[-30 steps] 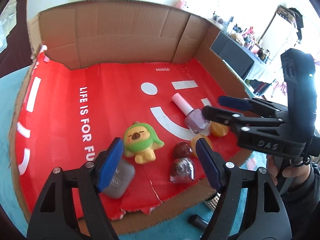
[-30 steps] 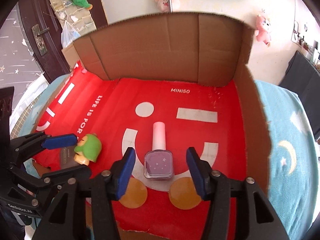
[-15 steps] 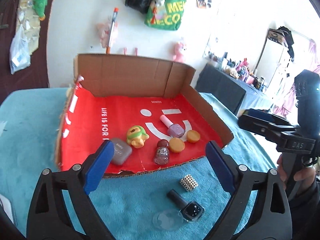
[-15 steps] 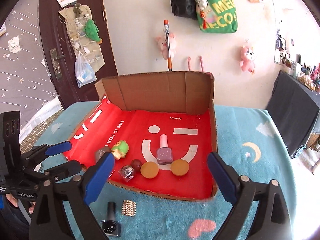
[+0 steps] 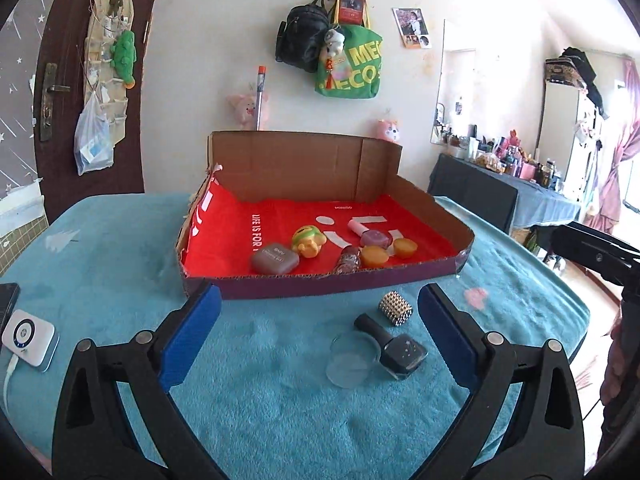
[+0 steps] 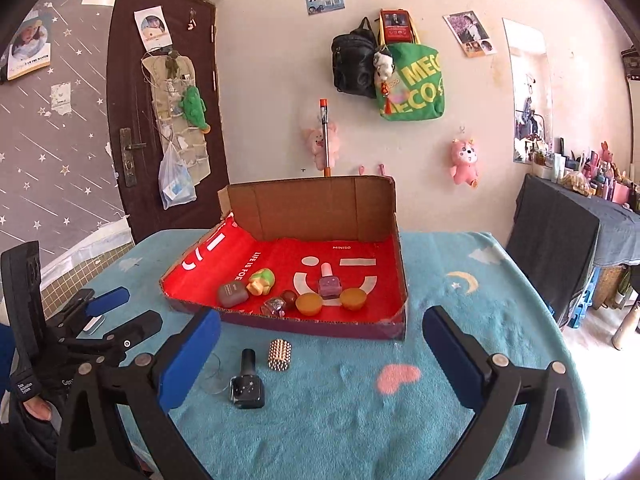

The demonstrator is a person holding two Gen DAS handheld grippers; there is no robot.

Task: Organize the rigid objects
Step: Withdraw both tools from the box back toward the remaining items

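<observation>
A cardboard box [image 5: 320,285] with a red liner stands on the teal cloth. Inside lie a grey case [image 5: 275,258], a green-and-yellow toy [image 5: 307,240], a purple nail polish bottle [image 5: 374,237], two orange discs [image 5: 375,256] and a glittery piece [image 5: 349,260]. In front of the box lie a dark nail polish bottle [image 5: 394,346], a clear round lid [image 5: 353,358] and a studded silver cylinder [image 5: 395,308]. My left gripper [image 5: 318,300] hovers over these, its jaws opening with nothing gripped. My right gripper [image 6: 322,320] hangs before the box [image 6: 320,326], jaws also opening and empty.
A white device with a cable [image 5: 28,338] and a dark phone [image 5: 8,300] lie at the cloth's left edge. A dark table crowded with bottles [image 5: 500,196] stands at the right. The cloth's right edge drops off near the pink heart [image 6: 398,378].
Both grippers have drawn back out of the box towards the near side of the table, and their jaws have spread wide. The purple bottle that lay between the right jaws stays in the box.
</observation>
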